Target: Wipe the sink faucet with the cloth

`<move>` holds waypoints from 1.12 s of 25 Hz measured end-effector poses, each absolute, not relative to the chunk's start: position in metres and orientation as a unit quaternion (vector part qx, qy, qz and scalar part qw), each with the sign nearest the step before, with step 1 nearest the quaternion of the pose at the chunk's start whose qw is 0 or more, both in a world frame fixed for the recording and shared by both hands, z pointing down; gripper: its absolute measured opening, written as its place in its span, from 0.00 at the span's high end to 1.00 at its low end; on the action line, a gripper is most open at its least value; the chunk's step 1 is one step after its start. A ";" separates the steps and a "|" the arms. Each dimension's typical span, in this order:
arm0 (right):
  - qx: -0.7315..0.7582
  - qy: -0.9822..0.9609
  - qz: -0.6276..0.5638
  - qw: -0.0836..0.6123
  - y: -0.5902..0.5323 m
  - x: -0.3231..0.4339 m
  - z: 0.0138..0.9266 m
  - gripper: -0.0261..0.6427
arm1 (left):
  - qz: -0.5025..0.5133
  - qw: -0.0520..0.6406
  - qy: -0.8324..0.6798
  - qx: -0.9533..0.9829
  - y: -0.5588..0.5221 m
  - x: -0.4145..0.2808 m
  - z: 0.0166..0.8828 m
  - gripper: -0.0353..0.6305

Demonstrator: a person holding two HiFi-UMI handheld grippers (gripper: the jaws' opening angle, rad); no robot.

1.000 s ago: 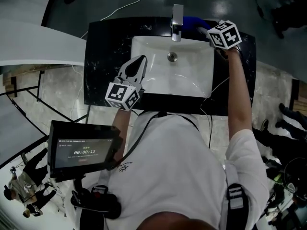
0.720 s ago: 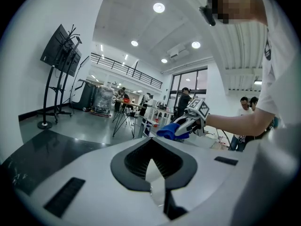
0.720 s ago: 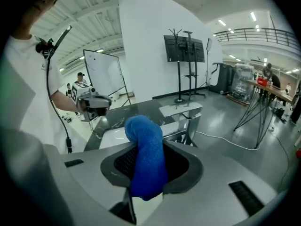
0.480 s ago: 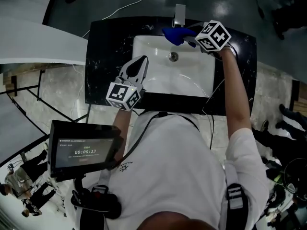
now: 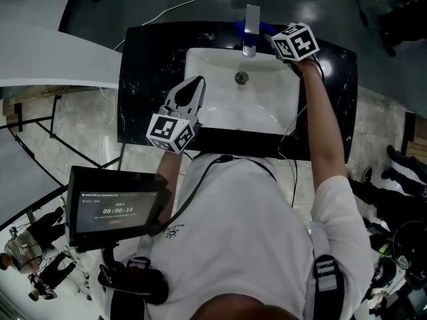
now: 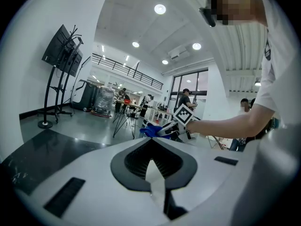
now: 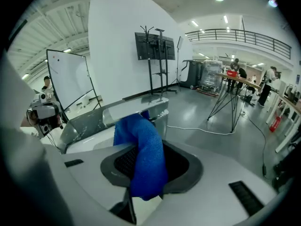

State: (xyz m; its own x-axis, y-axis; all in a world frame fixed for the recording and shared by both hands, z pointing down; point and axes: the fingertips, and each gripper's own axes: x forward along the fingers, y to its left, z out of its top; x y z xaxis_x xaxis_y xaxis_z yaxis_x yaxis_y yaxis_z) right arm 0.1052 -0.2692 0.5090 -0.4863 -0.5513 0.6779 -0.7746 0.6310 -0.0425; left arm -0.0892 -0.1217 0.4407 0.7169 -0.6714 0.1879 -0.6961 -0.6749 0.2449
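Bright, even light falls from round ceiling lights (image 6: 160,8), glinting off the white sink (image 5: 267,105). Both gripper views bend hard and go black at their corners.

The cloth (image 5: 266,27) is drawn from the faucet's (image 5: 251,19) front to its right side by the right gripper (image 5: 272,36).

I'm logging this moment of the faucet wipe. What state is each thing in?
left gripper, shut, empty, near the sink's left edge.
right gripper, shut on the cloth, at the faucet.
cloth, bunched, clamped in the jaws.
faucet, no water seen running.
sink, basin bare, drain uncovered.
screen, lit, showing a timer.
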 end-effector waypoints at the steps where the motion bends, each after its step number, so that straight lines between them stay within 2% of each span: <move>1: 0.403 -0.840 0.175 0.319 -0.268 0.113 0.510 0.78 | 0.041 0.150 -0.374 0.914 -0.122 -0.090 0.441 0.94; 7: 0.390 -0.856 0.164 0.296 -0.225 0.143 0.492 0.78 | 0.039 0.151 -0.369 0.916 -0.123 -0.085 0.438 0.94; 10: 0.335 -0.885 0.154 0.286 -0.189 0.130 0.473 0.78 | 0.037 0.154 -0.369 0.916 -0.123 -0.083 0.437 0.94; 13: 0.293 -0.894 0.146 0.306 -0.172 0.107 0.470 0.78 | 0.038 0.156 -0.368 0.916 -0.122 -0.082 0.438 0.94; 21: 0.284 -0.875 0.158 0.359 -0.214 0.060 0.502 0.78 | 0.037 0.156 -0.373 0.914 -0.122 -0.085 0.439 0.94; 28: 0.379 -0.855 0.176 0.307 -0.257 0.089 0.502 0.78 | 0.044 0.158 -0.374 0.913 -0.120 -0.087 0.442 0.94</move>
